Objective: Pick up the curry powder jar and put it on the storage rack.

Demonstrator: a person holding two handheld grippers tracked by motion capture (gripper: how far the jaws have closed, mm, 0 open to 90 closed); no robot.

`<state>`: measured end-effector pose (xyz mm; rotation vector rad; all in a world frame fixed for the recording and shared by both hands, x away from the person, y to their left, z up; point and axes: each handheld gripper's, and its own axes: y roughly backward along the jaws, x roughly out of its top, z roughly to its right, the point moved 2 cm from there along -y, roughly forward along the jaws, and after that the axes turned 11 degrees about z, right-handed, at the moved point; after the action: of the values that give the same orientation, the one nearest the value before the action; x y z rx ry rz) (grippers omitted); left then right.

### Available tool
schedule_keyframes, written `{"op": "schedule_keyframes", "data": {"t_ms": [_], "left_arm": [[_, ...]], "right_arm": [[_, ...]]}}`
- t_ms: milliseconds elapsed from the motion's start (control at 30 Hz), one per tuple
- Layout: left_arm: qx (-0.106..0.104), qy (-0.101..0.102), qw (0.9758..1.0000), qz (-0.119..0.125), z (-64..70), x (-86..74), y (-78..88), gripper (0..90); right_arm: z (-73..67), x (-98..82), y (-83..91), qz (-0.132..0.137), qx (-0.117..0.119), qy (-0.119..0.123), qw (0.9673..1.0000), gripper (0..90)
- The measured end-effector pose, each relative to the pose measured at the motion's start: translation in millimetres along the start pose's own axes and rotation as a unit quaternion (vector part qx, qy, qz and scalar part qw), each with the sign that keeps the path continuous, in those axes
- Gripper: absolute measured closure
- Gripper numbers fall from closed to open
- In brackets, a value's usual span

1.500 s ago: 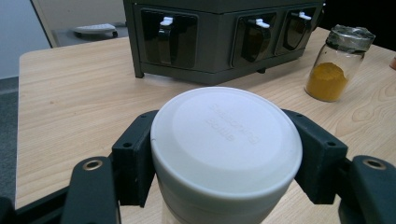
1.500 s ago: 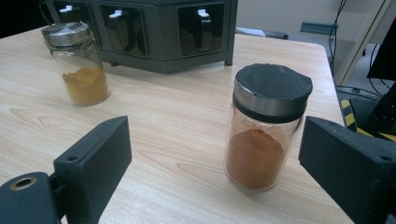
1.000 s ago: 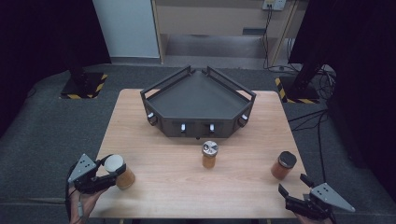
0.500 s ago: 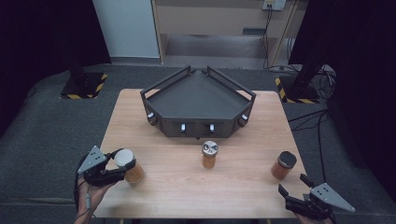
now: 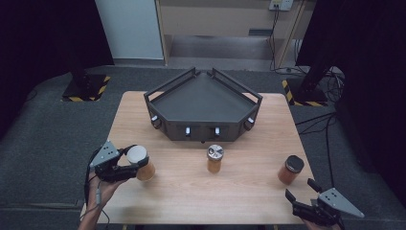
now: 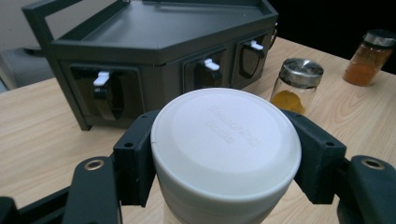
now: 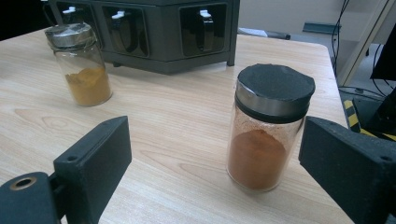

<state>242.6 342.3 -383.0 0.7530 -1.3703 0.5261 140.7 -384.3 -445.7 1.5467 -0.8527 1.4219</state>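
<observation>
Since the earlier frame you'd moved your left gripper [image 5: 128, 165] w/ the white-lidded jar [image 5: 140, 162] inward from the table's [image 5: 239, 201] left edge, jaws clamping it; right gripper [image 5: 300, 201] gaped wide nr front-right corner.

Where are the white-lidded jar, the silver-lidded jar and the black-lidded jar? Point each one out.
white-lidded jar [image 6: 226, 140]: left gripper view, on its lid top.
silver-lidded jar [image 5: 215, 152]: high view, on its lid.
black-lidded jar [image 7: 257, 158]: right gripper view, on its glass body.

White-lidded jar [image 6: 225, 140], black-lidded jar [image 7: 268, 126]
</observation>
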Motion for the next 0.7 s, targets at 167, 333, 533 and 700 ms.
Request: {"op": "schedule_keyframes", "data": {"t_ms": [167, 333, 533, 700], "left_arm": [[-0.011, 0.004, 0.9999, 0.001, -4.5, 12.1, -9.4, 32.7], [-0.019, 0.001, 0.9998, 0.003, -6.4, 25.5, -20.2, 32.7], [-0.029, -0.001, 0.9996, 0.008, -9.8, 41.7, -33.4, 32.7], [-0.036, 0.008, 0.9992, 0.013, -15.6, 51.9, -44.2, 32.7]], "right_arm": [[-0.2, 0.0, -0.2, 0.0, 0.0, -0.001, 1.0, 9.4], [-0.1, 0.0, -0.1, 0.0, 0.001, -0.002, 1.0, 9.4], [0.1, -0.2, 0.0, 0.0, 0.001, -0.002, 1.0, 9.4], [0.5, -0.4, -0.1, 0.001, 0.002, -0.002, 1.0, 9.4]]}}
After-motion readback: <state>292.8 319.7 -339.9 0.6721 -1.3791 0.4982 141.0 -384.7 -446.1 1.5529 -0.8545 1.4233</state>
